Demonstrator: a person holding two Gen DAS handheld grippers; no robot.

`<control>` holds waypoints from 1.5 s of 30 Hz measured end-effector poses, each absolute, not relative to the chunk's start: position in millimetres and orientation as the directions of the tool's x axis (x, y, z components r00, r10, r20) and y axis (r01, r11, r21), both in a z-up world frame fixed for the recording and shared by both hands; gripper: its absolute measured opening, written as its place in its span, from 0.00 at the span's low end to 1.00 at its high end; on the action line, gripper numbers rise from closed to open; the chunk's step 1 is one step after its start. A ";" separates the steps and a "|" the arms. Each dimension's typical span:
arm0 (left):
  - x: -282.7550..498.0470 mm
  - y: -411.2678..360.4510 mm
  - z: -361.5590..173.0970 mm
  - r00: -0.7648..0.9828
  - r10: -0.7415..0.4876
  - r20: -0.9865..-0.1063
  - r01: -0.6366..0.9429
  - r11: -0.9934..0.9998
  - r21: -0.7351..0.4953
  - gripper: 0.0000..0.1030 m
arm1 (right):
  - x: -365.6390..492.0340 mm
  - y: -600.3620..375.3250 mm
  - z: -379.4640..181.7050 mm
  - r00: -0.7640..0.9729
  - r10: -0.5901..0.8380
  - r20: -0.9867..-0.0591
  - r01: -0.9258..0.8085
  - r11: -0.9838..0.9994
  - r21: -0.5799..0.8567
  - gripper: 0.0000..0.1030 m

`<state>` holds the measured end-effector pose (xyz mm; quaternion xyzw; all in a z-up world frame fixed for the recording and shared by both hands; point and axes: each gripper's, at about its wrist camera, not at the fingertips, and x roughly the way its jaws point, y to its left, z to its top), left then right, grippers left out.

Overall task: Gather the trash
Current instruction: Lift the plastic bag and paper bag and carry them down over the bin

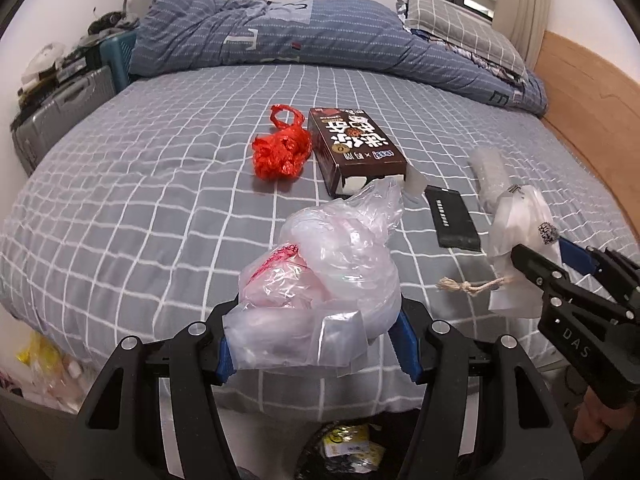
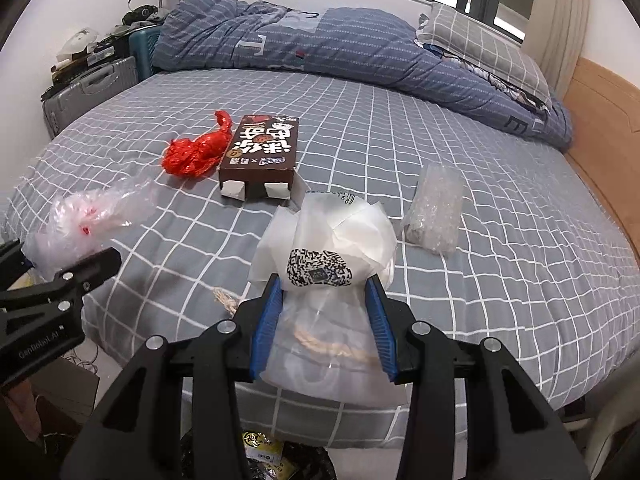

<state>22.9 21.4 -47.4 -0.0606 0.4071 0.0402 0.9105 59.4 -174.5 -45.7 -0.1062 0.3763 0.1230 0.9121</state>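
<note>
Left tongs (image 1: 312,344) are clamping a crumpled clear plastic bag (image 1: 320,276) with red print, held just past the near edge of the bed (image 1: 120,168). Right tongs (image 2: 324,320) are clamping a white bag (image 2: 332,256) bearing a QR code, with a twine cord (image 2: 332,346) showing through it; this bag is also hanging over the bed's near edge.

Below both pairs of tongs, a dark opening with yellow wrappers (image 2: 260,452) is showing, probably the trash bin, so I judge both bags are about to be dropped.

Still lying on the bed: a red plastic bag (image 1: 280,148) touching a brown carton (image 1: 352,148), a flat black box (image 1: 452,216), and a bubble-wrap roll (image 2: 436,208) well apart to the right.

Progress estimate: two pieces in hand, four left, roughly a third along. Blue quilt (image 1: 320,36) at the far end is not part of the task.
</note>
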 end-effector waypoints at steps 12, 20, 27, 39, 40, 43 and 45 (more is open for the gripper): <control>-17.2 6.5 -44.1 0.674 0.012 -0.739 -0.107 0.991 -0.082 0.58 | 21.0 -186.6 -42.7 0.692 0.145 -0.707 -0.299 0.949 -0.099 0.40; -44.6 4.9 -44.8 0.669 -0.003 -0.744 -0.111 0.988 -0.104 0.58 | -11.7 -187.0 -46.0 0.673 0.161 -0.722 -0.321 0.943 -0.088 0.40; -70.6 3.2 -49.9 0.654 -0.012 -0.756 -0.121 0.985 -0.119 0.58 | -38.6 -186.9 -49.9 0.659 0.178 -0.731 -0.344 0.935 -0.083 0.40; -103.6 -2.9 -78.2 0.576 -0.041 -0.817 -0.119 0.984 -0.133 0.58 | -69.6 -197.8 -67.6 0.604 0.180 -0.776 -0.345 0.937 -0.051 0.40; -105.4 -3.0 -79.5 0.573 -0.041 -0.819 -0.119 0.984 -0.133 0.58 | -71.6 -198.5 -68.7 0.600 0.183 -0.779 -0.346 0.937 -0.047 0.40; -112.9 -1.9 -82.6 0.565 -0.041 -0.824 -0.125 0.983 -0.134 0.58 | -78.8 -201.4 -71.3 0.594 0.179 -0.784 -0.344 0.938 -0.047 0.40; -117.1 -2.2 -85.5 0.556 -0.043 -0.830 -0.126 0.983 -0.135 0.58 | -84.2 -203.1 -73.9 0.589 0.173 -0.789 -0.343 0.938 -0.051 0.40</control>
